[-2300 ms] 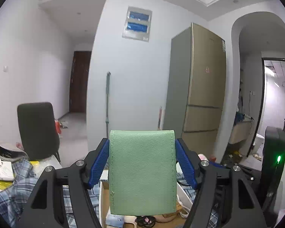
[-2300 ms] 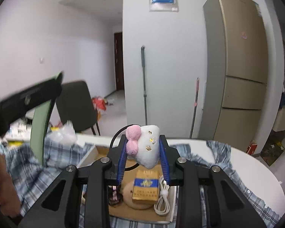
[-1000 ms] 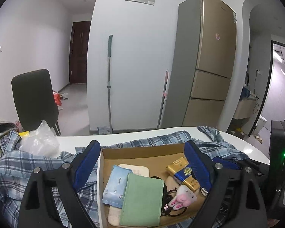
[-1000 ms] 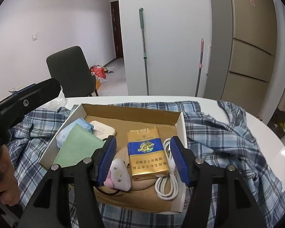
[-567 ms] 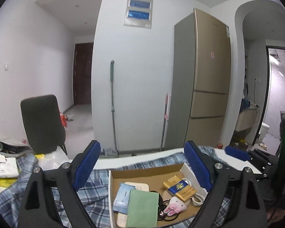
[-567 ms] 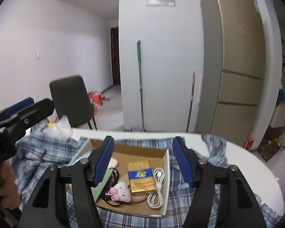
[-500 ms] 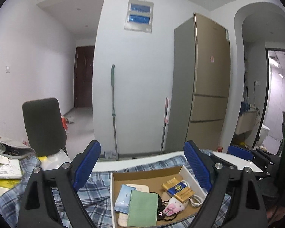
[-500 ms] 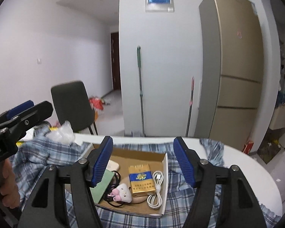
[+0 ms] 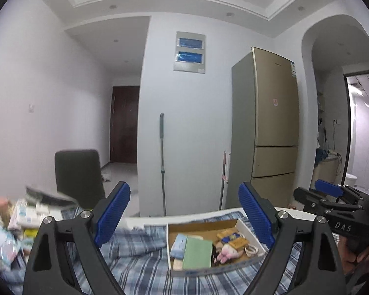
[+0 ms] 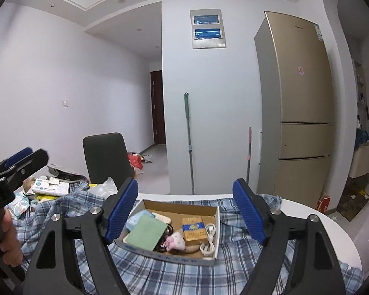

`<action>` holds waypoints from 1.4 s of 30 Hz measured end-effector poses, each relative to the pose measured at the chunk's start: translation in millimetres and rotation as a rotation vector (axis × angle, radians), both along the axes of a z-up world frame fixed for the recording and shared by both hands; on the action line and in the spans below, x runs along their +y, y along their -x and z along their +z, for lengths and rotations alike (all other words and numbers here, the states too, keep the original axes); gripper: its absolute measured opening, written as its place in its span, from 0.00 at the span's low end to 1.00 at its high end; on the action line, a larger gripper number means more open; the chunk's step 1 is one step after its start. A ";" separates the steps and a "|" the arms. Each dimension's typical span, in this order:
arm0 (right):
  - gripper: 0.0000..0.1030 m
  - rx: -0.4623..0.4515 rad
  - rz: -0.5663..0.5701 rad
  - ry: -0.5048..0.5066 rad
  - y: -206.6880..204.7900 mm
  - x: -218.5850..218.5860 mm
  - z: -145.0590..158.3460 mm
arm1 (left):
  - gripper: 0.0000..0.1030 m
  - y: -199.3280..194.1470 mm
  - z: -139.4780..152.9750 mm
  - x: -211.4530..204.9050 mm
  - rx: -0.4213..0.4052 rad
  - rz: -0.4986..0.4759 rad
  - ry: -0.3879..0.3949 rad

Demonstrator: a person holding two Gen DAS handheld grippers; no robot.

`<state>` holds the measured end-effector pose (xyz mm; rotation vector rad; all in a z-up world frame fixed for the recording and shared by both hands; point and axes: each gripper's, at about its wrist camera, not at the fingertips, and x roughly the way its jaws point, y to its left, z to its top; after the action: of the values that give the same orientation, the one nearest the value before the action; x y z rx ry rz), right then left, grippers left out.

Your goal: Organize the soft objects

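Both grippers wide apart and empty: left gripper [image 9: 184, 217] with blue bumpy pads [image 9: 114, 212] spread far, holding nothing; right gripper [image 10: 185, 211] with jaws opening more right now, nothing between them, touching nothing

Below and ahead of both, a round white table [image 10: 332, 231] covered by a soft blue checked cloth [image 10: 184, 272], all wrinkly. On the cloth, a flat cardboard box [image 10: 179, 205], brown inside, white outside

Inside the box:
- a green soft pouch [image 10: 146, 232], flat and square, lying on the left side
- a little pink and white plush toy [image 10: 176, 241], fuzzy, just beside the pouch, near the front wall
- a shiny gold and blue packet [image 10: 194, 228], hard and boxy, to the right of the toy
- a white cord [image 10: 209, 237], curled up by the right wall
- a light blue tissue pack [image 10: 136, 218], partly under the pouch

Left end of the table messy, with papers and packs [image 10: 50, 185] and a crinkly clear bag [image 10: 105, 186]

Behind the table, a dark chair [image 10: 105, 158], a tall gold fridge [image 10: 300, 103], two mop sticks [image 10: 188, 142] leaning on a white wall, a grey panel [image 10: 207, 28] high up, and a dark door [image 10: 157, 108] down the hall

Part of a hand [image 10: 8, 245] on the left gripper's handle, seen from the right wrist
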<state>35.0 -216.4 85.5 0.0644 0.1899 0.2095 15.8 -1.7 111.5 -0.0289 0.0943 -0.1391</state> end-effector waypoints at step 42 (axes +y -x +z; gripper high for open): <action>1.00 -0.087 0.014 0.042 37.4 7.8 -85.9 | 1.00 26.2 -109.1 25.0 0.025 0.063 -0.036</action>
<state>-2.4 -208.6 -0.3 0.0122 0.1079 0.2215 -10.4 23.3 2.5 0.0019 0.1205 -0.0743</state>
